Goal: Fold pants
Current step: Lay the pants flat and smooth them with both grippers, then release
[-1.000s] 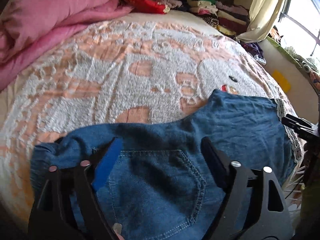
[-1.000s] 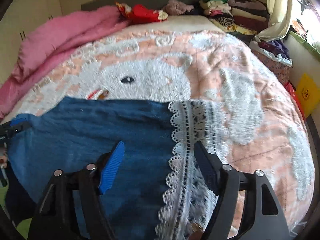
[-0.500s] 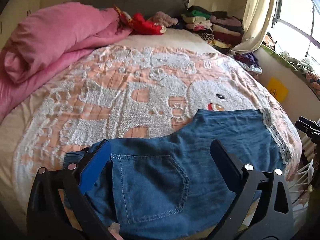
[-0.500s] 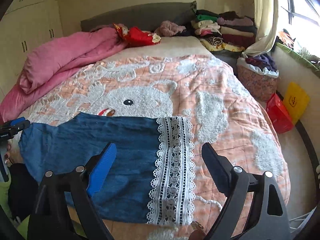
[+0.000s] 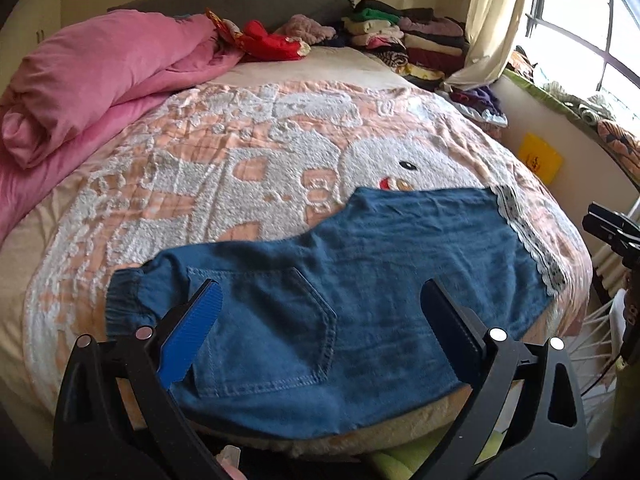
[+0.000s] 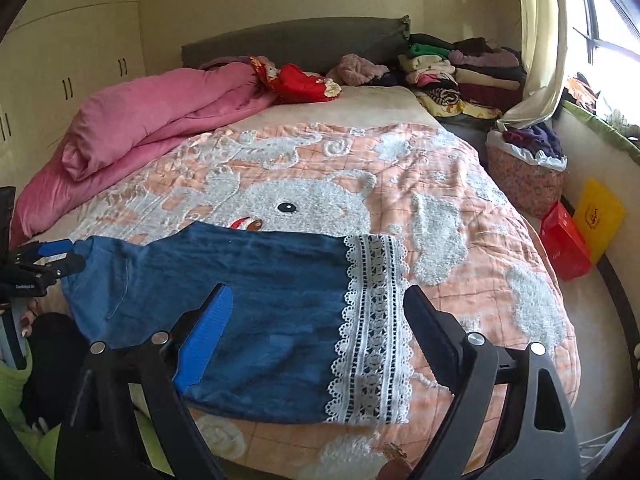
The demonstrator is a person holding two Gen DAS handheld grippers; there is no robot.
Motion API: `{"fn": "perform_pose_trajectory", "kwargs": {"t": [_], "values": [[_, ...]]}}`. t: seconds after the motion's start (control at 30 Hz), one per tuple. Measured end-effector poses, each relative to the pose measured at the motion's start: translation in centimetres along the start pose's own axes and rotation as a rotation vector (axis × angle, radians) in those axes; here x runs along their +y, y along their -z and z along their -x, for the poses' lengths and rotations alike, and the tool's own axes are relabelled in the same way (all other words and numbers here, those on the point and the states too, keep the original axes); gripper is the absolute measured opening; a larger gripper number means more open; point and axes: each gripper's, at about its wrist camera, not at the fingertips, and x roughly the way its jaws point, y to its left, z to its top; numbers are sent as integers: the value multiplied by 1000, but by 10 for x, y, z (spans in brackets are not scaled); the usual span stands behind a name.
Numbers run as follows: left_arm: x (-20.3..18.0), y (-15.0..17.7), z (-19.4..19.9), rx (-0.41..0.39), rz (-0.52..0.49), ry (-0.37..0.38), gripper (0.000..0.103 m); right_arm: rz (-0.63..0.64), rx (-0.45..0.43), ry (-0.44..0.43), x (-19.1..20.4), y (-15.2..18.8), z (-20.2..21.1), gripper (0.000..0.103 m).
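Pants (image 5: 340, 292) lie flat across the near edge of the bed (image 5: 240, 184), lace hem to the right. Left claw (image 5: 320, 304) and right claw (image 6: 318, 312) hover above, both spread wide, holding nothing.

The denim pants (image 5: 340, 304) lay flat along the near edge of the bed (image 6: 480, 264), and both grippers hung clear above them, jaws spread wide, nothing between the fingers. Beyond the pants the peach bedspread (image 5: 224, 184) stretched bare toward the headboard, open for a sweep or a fold. The rolled pink duvet (image 5: 96, 80) bulked along the left side of the bed, closing off that flank. Stacked folded clothes (image 6: 460, 76) crowded the far right corner by the curtain (image 6: 540, 52). Off the right edge, a laundry basket (image 6: 524, 176), a red box (image 6: 564, 248) and a yellow bag (image 6: 600, 216) stood on the floor in the narrow gap by the wall.
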Motion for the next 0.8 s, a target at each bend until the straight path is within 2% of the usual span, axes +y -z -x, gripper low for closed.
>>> {"fn": "perform_pose_trajectory", "kwargs": {"t": [0.23,0.4,0.67,0.8], "values": [[-23,15,-16,65,-52,12,93,10,48,-47,14,19,-12,86],[-44,29,-43,150,-104,12,93,12,95,-74,25,37,-31,86],[-62,53,-79,288,-173,-28,93,47,156,-75,44,56,-62,86],[-61,56,-81,299,-177,-29,93,42,245,-26,37,72,-81,87]]}}
